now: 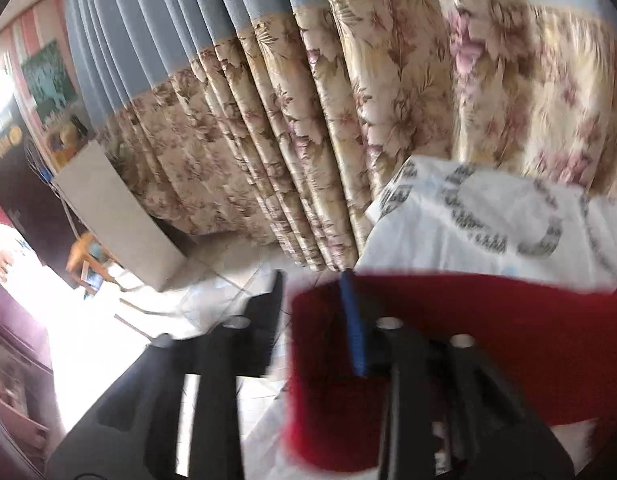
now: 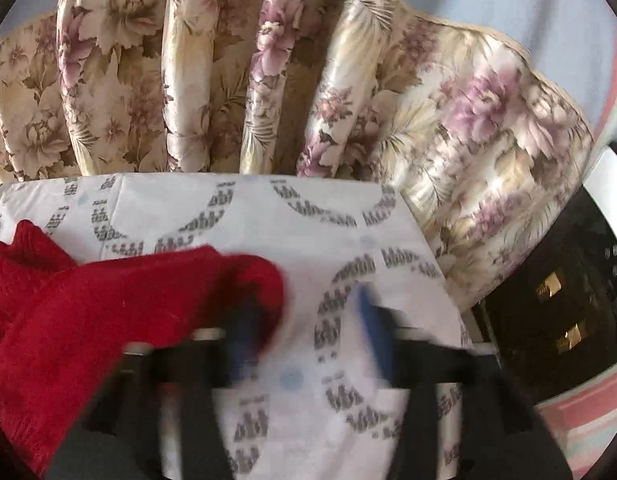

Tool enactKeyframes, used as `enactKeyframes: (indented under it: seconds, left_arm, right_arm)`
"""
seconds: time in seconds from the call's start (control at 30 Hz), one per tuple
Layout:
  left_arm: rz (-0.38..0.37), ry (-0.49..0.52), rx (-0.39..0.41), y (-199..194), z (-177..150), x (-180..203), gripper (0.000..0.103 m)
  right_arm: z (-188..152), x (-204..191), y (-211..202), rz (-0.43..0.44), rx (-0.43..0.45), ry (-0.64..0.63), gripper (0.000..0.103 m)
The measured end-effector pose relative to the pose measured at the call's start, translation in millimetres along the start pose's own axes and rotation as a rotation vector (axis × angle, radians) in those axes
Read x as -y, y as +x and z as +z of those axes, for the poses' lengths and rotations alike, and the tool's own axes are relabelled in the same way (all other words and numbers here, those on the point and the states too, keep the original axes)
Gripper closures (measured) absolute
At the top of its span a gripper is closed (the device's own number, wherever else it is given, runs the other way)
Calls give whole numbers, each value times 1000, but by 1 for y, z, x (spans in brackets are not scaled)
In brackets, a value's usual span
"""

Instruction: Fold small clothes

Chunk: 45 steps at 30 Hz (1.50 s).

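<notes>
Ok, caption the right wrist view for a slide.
Open right hand-held gripper beside a red knit garment on a patterned white cloth.

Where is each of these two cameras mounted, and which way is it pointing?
Left wrist: sits on the left gripper, looking down along its fingers at a red garment on the patterned sheet; only the open black fingers show.
Right wrist: sits on the right gripper, facing the same sheet and garment, with a dark basket to the right; only its open fingers show.
Shared: garment, sheet, flowered curtain behind.
</notes>
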<state>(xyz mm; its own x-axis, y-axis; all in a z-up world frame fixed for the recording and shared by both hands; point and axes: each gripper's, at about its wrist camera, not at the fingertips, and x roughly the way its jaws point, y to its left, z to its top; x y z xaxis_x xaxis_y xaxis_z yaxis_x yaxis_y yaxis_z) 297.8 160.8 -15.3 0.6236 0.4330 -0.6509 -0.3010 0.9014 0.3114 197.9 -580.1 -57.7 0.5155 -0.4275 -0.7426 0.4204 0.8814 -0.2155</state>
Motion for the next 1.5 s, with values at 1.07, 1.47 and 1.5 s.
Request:
enactKeyframes:
  seconds: [1.07, 1.47, 1.5]
  left_arm:
    - [-639, 491, 189, -196, -199, 128, 73]
    - [-869, 114, 5, -227, -130, 74, 93]
    - [-867, 119, 5, -229, -128, 74, 93]
  right_arm:
    - [-239, -17, -210, 421, 92, 91, 20]
    - [-256, -56, -203, 625, -29, 10, 20]
    - [-257, -63, -203, 642, -32, 2, 20]
